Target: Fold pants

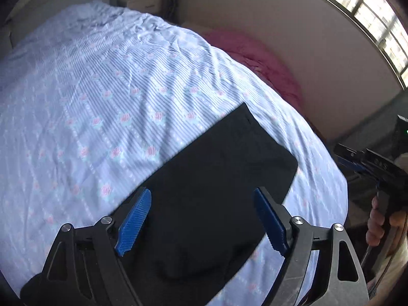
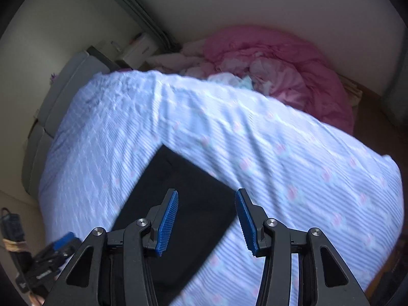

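Note:
The black pants (image 1: 216, 183) lie folded into a flat rectangle on the blue striped bedsheet (image 1: 107, 97), near the bed's near edge. My left gripper (image 1: 201, 199) hangs above them, open wide, with nothing between its blue pads (image 1: 132, 227). In the right wrist view the same black pants (image 2: 183, 193) lie below my right gripper (image 2: 206, 199), which is open with its blue pads (image 2: 167, 227) clear of the cloth. The right gripper (image 1: 377, 168) also shows at the right edge of the left wrist view, held by a hand (image 1: 377, 227).
A heap of pink bedding (image 2: 280, 76) lies at the far side of the bed against the wall. A grey headboard (image 2: 63, 97) stands to the left. A window (image 1: 369, 20) is at the upper right. Floor lies past the bed's near edge (image 1: 357, 209).

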Demonstrator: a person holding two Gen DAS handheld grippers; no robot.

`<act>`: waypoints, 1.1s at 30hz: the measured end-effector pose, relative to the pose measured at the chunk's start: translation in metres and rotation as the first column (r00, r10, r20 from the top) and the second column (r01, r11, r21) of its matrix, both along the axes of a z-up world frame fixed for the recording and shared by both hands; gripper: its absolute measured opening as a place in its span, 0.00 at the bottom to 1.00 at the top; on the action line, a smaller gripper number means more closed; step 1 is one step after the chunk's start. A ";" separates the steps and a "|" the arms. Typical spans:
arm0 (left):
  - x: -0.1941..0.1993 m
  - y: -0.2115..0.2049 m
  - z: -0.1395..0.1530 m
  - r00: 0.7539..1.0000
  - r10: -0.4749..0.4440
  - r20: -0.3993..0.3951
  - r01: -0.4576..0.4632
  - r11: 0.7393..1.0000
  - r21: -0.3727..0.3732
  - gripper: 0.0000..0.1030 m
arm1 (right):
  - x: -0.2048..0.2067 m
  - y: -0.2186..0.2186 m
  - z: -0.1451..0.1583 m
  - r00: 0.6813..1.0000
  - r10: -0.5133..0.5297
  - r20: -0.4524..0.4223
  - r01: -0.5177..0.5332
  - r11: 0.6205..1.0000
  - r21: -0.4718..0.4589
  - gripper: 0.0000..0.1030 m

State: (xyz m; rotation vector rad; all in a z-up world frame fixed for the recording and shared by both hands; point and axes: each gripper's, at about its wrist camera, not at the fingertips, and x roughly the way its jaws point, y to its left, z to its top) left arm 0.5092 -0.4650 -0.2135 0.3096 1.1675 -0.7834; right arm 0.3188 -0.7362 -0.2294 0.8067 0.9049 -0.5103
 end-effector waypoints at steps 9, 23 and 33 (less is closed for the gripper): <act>-0.092 0.092 0.013 0.991 0.126 0.046 -0.129 0.988 0.087 0.80 | -0.030 0.086 0.006 0.962 0.265 -0.070 -0.263 0.964 0.035 0.47; -0.243 0.319 0.038 0.759 0.650 0.021 -0.644 0.747 0.164 0.81 | -0.049 0.298 0.034 0.620 0.784 -0.033 -0.780 0.620 0.090 0.47; -0.311 0.462 0.035 0.515 0.856 -0.047 -0.848 0.517 0.115 0.83 | -0.075 0.448 0.043 0.374 0.927 -0.030 -0.923 0.376 0.087 0.47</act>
